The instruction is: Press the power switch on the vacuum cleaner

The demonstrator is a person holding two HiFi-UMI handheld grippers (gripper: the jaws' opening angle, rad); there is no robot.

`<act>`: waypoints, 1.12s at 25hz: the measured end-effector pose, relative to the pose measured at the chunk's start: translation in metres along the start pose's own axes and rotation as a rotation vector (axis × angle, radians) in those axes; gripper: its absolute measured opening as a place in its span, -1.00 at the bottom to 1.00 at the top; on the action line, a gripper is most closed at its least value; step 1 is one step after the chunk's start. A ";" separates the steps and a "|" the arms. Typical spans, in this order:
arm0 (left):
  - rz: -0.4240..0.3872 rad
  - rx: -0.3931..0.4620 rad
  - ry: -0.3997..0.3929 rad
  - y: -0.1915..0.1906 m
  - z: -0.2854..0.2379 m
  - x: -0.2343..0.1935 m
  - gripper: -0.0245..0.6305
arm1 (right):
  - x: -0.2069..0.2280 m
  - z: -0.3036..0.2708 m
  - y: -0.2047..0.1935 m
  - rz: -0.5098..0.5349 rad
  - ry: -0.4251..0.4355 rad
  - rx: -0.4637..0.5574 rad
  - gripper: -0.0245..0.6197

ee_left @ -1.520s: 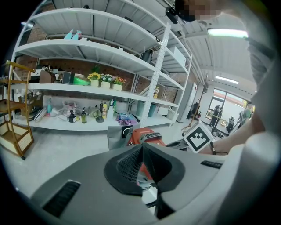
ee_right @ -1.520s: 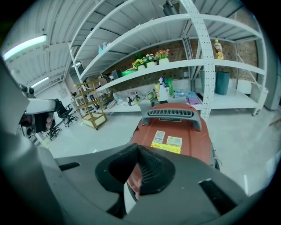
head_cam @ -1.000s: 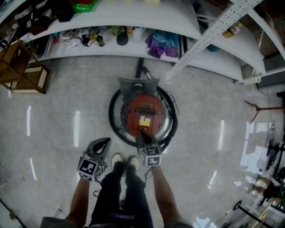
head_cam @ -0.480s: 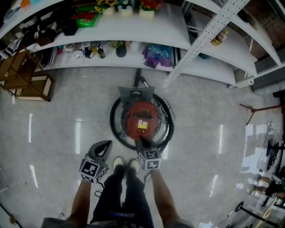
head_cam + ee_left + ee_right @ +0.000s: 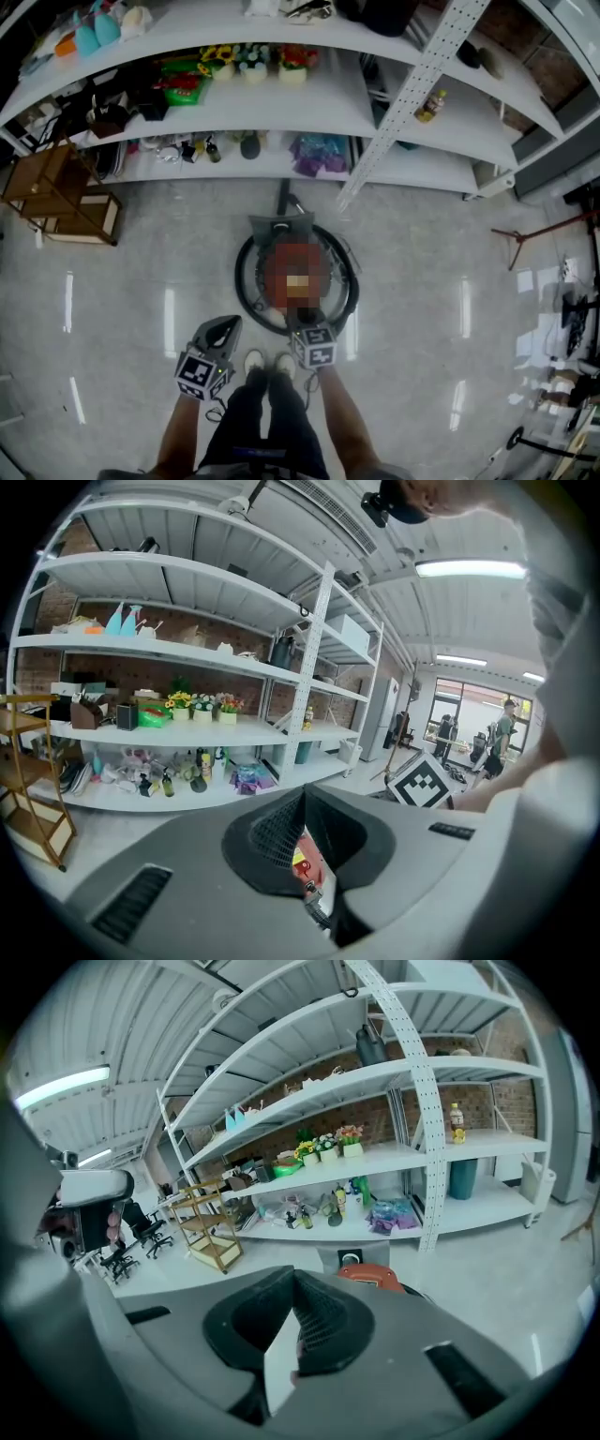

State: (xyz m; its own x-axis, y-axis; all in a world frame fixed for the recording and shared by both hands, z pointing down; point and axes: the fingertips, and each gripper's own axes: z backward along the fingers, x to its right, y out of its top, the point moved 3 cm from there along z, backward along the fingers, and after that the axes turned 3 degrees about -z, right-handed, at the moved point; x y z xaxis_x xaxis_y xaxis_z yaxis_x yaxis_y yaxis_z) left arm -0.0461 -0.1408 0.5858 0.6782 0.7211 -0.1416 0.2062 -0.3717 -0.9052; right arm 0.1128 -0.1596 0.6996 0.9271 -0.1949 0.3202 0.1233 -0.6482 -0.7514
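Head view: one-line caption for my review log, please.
Person stands over a floor vacuum cleaner, right gripper by its near edge, left gripper held aside.

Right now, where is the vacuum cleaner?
Head view, dead centre: the vacuum cleaner sits on the floor just ahead of the right gripper, in front of the white shelving.

Open floor [image 5: 131, 281] flanks the vacuum cleaner [image 5: 281, 230] on both sides — shelving [image 5: 422, 161] blocks beyond.
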 end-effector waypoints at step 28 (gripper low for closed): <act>-0.126 0.107 -0.108 0.130 0.072 0.063 -0.91 | -0.051 0.128 0.080 -0.010 -0.045 0.135 -0.89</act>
State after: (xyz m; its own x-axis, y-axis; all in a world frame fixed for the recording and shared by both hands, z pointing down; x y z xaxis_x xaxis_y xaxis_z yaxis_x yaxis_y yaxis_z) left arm -0.0270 -0.1017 0.4300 0.5706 0.8189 -0.0610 0.2048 -0.2139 -0.9552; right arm 0.1204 -0.1068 0.5491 0.9401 -0.1542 0.3040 0.1760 -0.5443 -0.8202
